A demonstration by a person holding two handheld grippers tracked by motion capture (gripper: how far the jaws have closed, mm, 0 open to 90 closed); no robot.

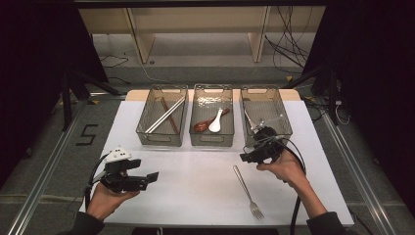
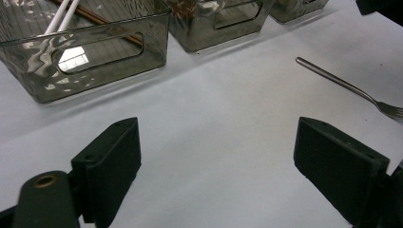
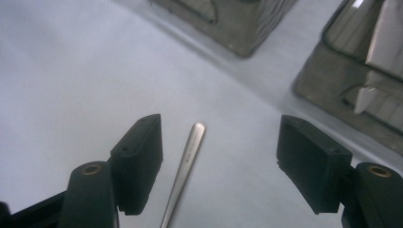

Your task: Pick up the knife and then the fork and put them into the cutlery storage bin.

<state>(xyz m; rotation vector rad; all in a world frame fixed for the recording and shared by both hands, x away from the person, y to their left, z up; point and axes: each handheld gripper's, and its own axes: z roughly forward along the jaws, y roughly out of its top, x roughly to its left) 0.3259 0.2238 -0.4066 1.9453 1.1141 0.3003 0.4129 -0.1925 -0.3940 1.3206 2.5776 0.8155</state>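
Right hand-held gripper [image 1: 246, 157] above fork [image 1: 247, 191]

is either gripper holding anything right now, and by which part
Nothing is held. The right gripper is open above the fork handle end, not touching; the left gripper is open over bare table.

1. The tabletop [image 1: 195, 186] is showing plain white.
2. The fork [image 1: 247, 191] near the right is gleaming silver.
3. The three bins [image 1: 211, 139] at the far side are looking smoky grey and see-through.
4. The middle bin is showing a white spoon [image 1: 216, 122] and a reddish-brown spoon [image 1: 203, 126].
5. The tongs [image 2: 218, 166] are appearing matte black.
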